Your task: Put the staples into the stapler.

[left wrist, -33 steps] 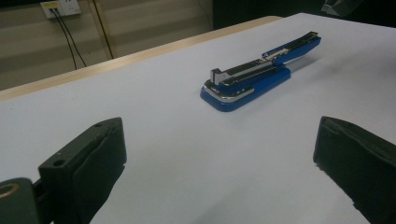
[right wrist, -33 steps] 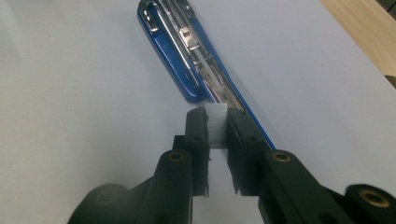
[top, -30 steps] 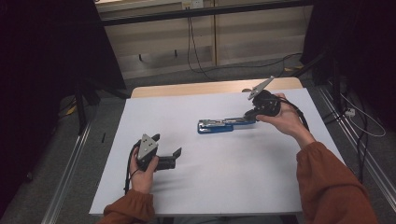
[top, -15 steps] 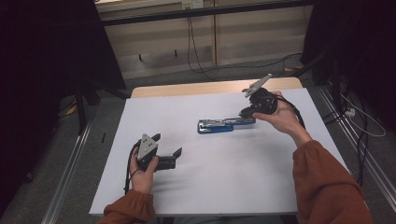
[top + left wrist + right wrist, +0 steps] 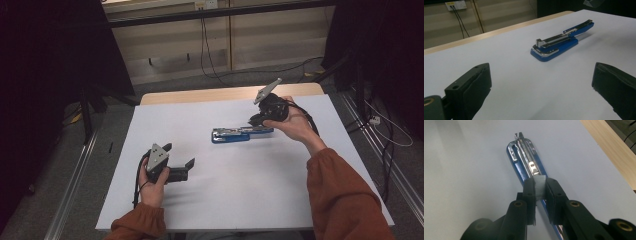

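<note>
A blue stapler lies near the middle of the white table top, its top opened so the metal staple channel shows. My right gripper hovers over the stapler's right end, shut on a short grey strip of staples held just above the channel. In the right gripper view the gripper tilts downward along the stapler's length. My left gripper rests on the table at the front left, open and holding nothing. In the left gripper view the stapler lies beyond the wide-apart jaws of that gripper.
A bare wooden strip runs along the table's far edge. Beyond it are wall panels, a hanging cable and a socket. Dark stands flank the table, and cables lie on the floor at right.
My right hand has shifted slightly left with the staple strip, closer over the stapler. The left gripper has stayed put.
</note>
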Tool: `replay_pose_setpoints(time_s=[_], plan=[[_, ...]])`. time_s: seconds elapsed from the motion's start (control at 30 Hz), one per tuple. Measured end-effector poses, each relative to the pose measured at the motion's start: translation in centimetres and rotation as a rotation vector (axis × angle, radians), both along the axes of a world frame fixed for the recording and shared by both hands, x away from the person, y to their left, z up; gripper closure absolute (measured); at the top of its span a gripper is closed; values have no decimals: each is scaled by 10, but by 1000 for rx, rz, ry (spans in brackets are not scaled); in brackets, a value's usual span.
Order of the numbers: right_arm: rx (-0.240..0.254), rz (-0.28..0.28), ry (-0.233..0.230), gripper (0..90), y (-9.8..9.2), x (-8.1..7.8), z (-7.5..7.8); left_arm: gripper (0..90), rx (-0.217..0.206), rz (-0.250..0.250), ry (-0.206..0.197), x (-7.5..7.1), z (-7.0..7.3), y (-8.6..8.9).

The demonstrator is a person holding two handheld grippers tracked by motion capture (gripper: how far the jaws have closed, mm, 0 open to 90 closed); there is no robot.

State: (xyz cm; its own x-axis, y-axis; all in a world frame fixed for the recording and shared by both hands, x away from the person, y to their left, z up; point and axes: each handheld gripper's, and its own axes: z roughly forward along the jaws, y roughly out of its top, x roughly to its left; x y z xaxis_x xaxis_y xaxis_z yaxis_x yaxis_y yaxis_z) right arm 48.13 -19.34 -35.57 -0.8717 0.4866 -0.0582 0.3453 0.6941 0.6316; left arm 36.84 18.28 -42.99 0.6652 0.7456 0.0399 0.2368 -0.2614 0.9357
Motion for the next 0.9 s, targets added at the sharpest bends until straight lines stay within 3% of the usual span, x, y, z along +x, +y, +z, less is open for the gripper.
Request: replay_pose_setpoints(time_s=[0.9], plan=[[-14, 57, 5, 794, 27, 9, -3, 26, 5, -1, 10, 1, -1, 0]])
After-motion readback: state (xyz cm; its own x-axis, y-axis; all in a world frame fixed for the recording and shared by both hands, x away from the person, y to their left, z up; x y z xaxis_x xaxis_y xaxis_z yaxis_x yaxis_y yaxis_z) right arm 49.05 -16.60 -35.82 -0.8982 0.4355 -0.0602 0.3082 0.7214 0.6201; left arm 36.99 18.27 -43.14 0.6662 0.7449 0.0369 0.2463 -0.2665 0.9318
